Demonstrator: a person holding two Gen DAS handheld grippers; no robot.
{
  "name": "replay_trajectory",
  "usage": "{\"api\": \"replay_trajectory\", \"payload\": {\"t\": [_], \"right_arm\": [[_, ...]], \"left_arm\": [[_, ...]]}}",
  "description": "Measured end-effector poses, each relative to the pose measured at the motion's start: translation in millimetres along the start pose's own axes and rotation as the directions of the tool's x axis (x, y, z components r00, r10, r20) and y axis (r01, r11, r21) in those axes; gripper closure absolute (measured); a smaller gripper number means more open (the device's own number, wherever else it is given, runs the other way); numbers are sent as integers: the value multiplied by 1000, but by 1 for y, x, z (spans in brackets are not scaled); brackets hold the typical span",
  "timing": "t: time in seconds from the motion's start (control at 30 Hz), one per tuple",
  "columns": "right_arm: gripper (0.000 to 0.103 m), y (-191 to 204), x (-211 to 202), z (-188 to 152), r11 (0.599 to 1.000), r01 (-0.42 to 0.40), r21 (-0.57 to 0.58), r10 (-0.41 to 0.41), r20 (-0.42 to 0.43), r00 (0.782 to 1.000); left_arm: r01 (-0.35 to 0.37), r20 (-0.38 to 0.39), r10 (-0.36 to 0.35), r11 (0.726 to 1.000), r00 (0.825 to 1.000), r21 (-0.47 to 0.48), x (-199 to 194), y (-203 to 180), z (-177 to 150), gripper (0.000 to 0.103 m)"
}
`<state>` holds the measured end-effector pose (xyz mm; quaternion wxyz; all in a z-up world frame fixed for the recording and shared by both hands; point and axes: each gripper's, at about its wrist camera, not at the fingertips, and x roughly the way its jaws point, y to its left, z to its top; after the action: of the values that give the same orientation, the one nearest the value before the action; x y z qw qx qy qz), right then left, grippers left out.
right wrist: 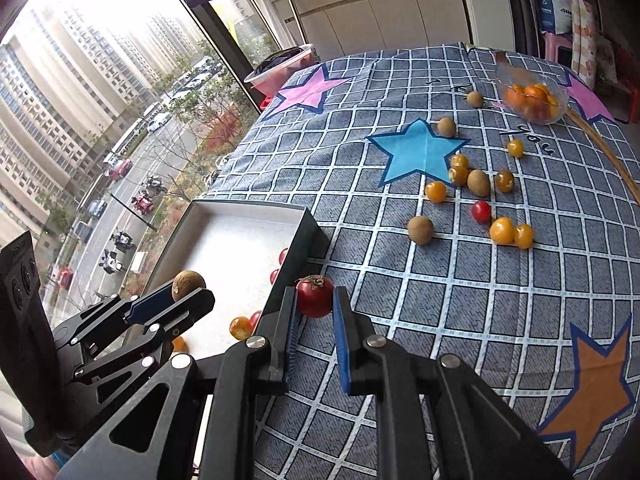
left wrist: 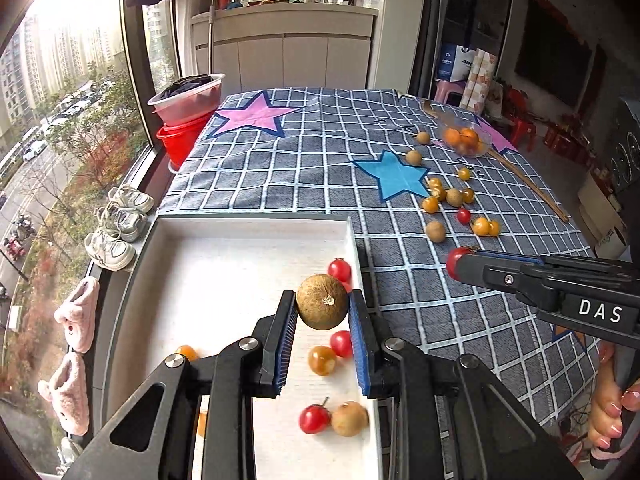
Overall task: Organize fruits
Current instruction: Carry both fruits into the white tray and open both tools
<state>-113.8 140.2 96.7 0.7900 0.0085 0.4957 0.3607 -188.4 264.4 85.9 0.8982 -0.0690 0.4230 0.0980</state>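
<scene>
My left gripper (left wrist: 322, 307) is shut on a brown longan (left wrist: 322, 302) and holds it above the white tray (left wrist: 224, 248). The tray holds several red and yellow cherry tomatoes and another longan (left wrist: 349, 419). My right gripper (right wrist: 315, 300) is shut on a red cherry tomato (right wrist: 315, 295), held over the cloth just right of the tray's edge (right wrist: 304, 236). It also shows in the left wrist view (left wrist: 454, 264). Loose longans and yellow and red tomatoes (right wrist: 502, 230) lie scattered on the checked cloth.
A glass bowl of orange fruit (right wrist: 532, 98) stands at the far right of the table. A wooden stick (left wrist: 528, 184) lies along the right edge. A window, red bucket (left wrist: 180, 140) and shoes are to the left.
</scene>
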Motion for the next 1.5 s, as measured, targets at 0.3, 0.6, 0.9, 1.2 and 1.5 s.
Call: {"api": "replay_trajectory", "payload": {"t": [0.3, 0.6, 0.9, 1.2, 1.5], "right_arm": [[85, 41, 57, 21, 999, -15, -38, 11, -84, 996], [85, 61, 118, 37, 995, 32, -94, -49, -180, 982], [79, 70, 149, 41, 985, 79, -156, -117, -252, 961], [55, 68, 111, 40, 996, 37, -78, -51, -194, 980], [30, 73, 74, 31, 995, 69, -77, -80, -143, 987]], "left_arm": [[-101, -139, 90, 992, 986, -76, 50, 66, 5, 76], [-141, -245, 113, 985, 963, -97, 84, 82, 2, 76], [-168, -263, 149, 985, 953, -49, 88, 77, 3, 75], [-151, -248, 131, 986, 960, -66, 79, 78, 0, 75], [-156, -162, 144, 986, 976, -63, 51, 78, -4, 0]]}}
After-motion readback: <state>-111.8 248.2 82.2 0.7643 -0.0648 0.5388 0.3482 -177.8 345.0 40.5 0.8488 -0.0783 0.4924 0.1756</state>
